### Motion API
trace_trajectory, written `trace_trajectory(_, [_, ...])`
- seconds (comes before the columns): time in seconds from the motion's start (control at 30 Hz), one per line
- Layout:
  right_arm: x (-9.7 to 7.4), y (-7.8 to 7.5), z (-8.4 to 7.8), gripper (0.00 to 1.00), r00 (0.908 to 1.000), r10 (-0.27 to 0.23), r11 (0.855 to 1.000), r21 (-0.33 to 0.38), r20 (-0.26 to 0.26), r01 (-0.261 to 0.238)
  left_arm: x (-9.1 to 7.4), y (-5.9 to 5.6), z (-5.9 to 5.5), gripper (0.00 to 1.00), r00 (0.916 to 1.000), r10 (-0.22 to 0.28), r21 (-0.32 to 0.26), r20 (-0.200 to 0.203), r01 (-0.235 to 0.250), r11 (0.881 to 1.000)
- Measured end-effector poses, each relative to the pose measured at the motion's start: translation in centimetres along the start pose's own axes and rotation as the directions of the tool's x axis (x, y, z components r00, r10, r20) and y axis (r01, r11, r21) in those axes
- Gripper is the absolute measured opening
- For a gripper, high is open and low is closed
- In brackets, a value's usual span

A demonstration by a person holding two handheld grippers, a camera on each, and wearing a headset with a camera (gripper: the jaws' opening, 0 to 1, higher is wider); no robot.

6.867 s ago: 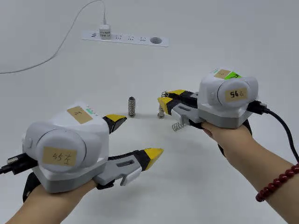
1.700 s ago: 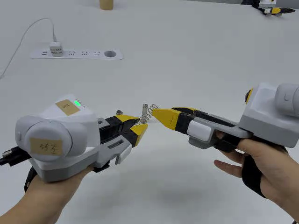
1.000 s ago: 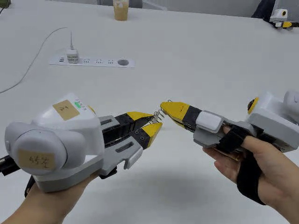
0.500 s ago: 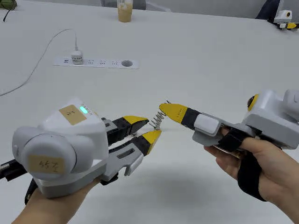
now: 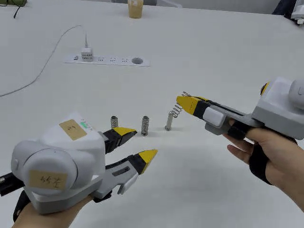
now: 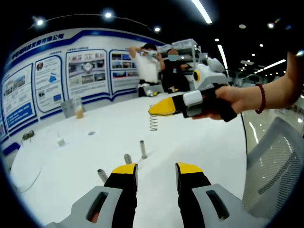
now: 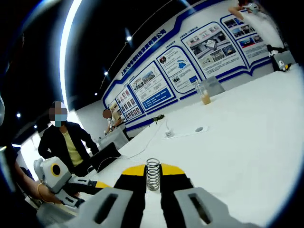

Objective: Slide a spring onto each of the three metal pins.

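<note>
Three metal pins stand in a row on the white table. The left pin (image 5: 114, 122) and the middle pin (image 5: 145, 125) each carry a spring. The right pin (image 5: 168, 121) is bare. My right gripper (image 5: 183, 102) is shut on a loose spring (image 5: 176, 110), which hangs tilted just above the bare pin's top. In the right gripper view the spring (image 7: 152, 174) stands pinched between the yellow tips. My left gripper (image 5: 137, 143) is open with nothing in it, nearer to me than the pins. In the left gripper view the bare pin (image 6: 143, 149) stands below the hanging spring (image 6: 153, 121).
At the back left of the table lies a white power strip (image 5: 107, 60) with a charger (image 5: 86, 53) plugged in and a cable trailing left. A cup (image 5: 135, 8) stands at the far edge. People stand beyond the table (image 6: 147, 66).
The left gripper has opened, let go of the spring and drawn back toward me. The right gripper has carried the spring to just over the bare pin. The head camera has shifted.
</note>
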State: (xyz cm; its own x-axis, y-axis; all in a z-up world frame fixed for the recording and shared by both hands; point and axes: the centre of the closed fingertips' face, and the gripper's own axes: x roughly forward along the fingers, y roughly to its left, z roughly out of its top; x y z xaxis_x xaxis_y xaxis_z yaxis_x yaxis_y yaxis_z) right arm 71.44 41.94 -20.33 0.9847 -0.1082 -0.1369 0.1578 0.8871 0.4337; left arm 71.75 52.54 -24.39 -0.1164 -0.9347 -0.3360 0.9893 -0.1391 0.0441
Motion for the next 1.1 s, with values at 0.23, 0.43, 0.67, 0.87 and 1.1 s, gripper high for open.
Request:
trace_trajectory(0.23, [1.5,-0.9,-0.6,0.11,0.999,-0.018,0.992,-0.128,-0.042,0.012,-0.9,0.7,-1.0,0.39,0.9994,0.03,-0.03,-0.017,-0.031,0.999])
trace_trajectory(0.43, [2.5,-1.8,-1.1,0.11,0.997,-0.048,0.967,-0.254,-0.06,0.031,-1.3,0.8,-1.5,0.45,0.9987,0.044,-0.05,-0.027,-0.046,0.998])
trace_trajectory(0.67, [3.1,-3.3,-1.6,0.11,0.9954,-0.071,0.954,-0.296,-0.065,0.049,-1.6,1.4,-2.2,0.52,0.9962,0.073,-0.062,-0.047,-0.076,0.995])
trace_trajectory(0.87, [3.7,-4.5,-2.1,0.11,0.9943,-0.085,0.957,-0.285,-0.064,0.064,-1.7,2.1,-2.2,0.57,0.9944,0.091,-0.076,-0.054,-0.095,0.993])
trace_trajectory(1.1, [4.1,-5.0,-2.7,0.11,0.9933,-0.092,0.963,-0.261,-0.07,0.071,-1.7,2.6,-2.4,0.64,0.9932,0.098,-0.078,-0.063,-0.103,0.992])
